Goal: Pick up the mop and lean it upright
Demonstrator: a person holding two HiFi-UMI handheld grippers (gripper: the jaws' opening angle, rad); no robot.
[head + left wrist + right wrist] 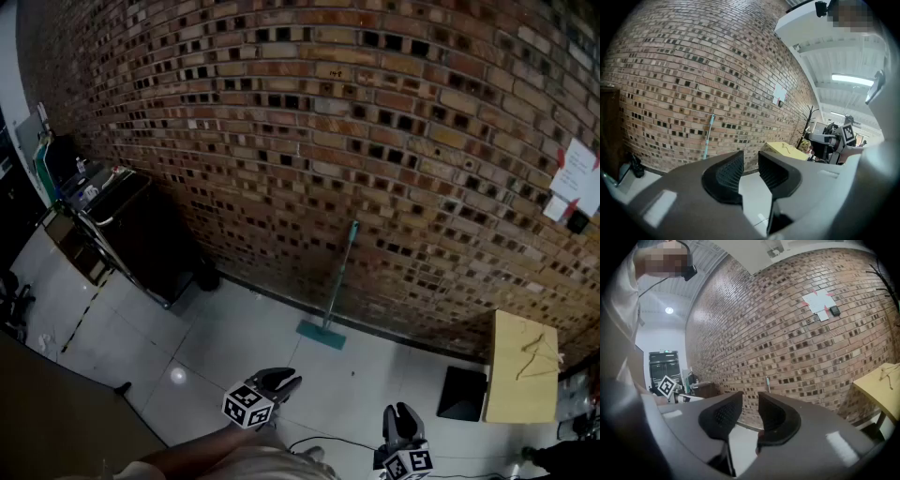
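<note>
The mop (339, 279) leans upright against the brick wall (394, 141), well apart from the left gripper (284, 379) and right gripper (401, 413), both slightly apart and empty, so the task looks done and the next move calls only for keeping clear.

Head view high, steeply down; both gripper views low, near-level; all toward one brick wall (375, 141) and mop (339, 281).
</note>
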